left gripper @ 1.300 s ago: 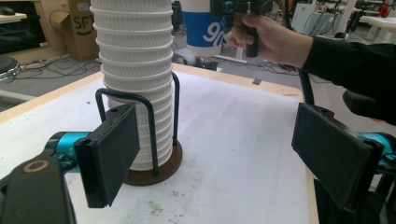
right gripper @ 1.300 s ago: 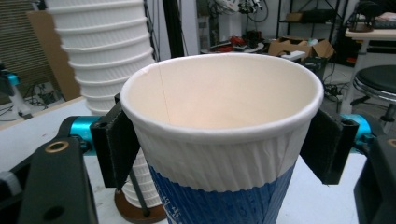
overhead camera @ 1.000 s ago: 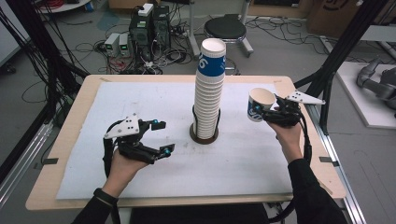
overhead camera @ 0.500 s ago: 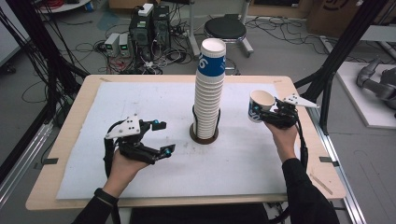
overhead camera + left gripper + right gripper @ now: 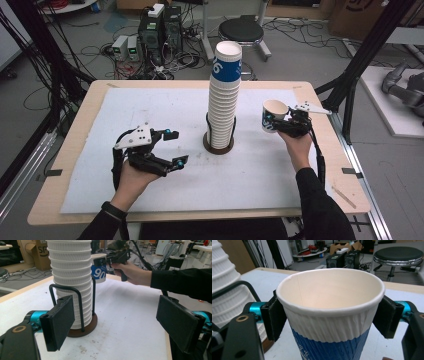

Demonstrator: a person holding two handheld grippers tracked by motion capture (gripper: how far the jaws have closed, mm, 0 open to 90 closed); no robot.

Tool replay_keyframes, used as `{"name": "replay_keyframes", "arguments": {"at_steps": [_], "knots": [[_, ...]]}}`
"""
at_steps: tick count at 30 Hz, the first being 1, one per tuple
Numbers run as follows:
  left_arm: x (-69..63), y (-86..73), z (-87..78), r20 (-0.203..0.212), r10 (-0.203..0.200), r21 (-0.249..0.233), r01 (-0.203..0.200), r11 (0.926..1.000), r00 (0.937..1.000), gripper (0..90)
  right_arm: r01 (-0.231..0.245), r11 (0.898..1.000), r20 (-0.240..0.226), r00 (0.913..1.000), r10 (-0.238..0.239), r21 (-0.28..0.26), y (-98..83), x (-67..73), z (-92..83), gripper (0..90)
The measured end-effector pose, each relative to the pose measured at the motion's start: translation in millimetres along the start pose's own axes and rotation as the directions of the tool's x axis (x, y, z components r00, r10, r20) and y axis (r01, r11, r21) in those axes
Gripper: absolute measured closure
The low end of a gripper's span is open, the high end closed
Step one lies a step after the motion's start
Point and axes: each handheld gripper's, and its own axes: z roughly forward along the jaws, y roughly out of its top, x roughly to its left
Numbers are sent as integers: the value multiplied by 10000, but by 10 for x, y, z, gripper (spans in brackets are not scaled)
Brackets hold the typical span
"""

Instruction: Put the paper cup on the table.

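One cup (image 5: 273, 116) is sitting upright in the right gripper (image 5: 282, 123), clamped at its sides, right of the stack (image 5: 223, 100) above the tabletop (image 5: 150, 100). Left gripper (image 5: 170, 147) is idling wide, empty. Advice: keeping cup level, lowering gently, avoiding crushing.

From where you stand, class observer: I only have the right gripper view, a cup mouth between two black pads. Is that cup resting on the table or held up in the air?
Observer: Held in the air. In the high view the cup sits in the right gripper, off the white mat, to the right of the stack of cups.
Operator: What keeps that stack upright?
Observer: A black wire holder on a round brown base, seen in the left gripper view.
Operator: And the other hand?
Observer: The left gripper is at the mat's left side, jaws apart with nothing between them.
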Motion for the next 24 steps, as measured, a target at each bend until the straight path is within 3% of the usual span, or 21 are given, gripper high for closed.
{"name": "replay_keyframes", "arguments": {"at_steps": [6,24], "knots": [[-4,-1,6,25,25,3,-25,10000,10000,152,-226,9996,174,9996,224,150,-50,-34,80,229],[-16,-9,29,73,32,66,-32,10000,10000,152,-51,9976,998,9950,-19,697,-175,-72,281,230]]}}
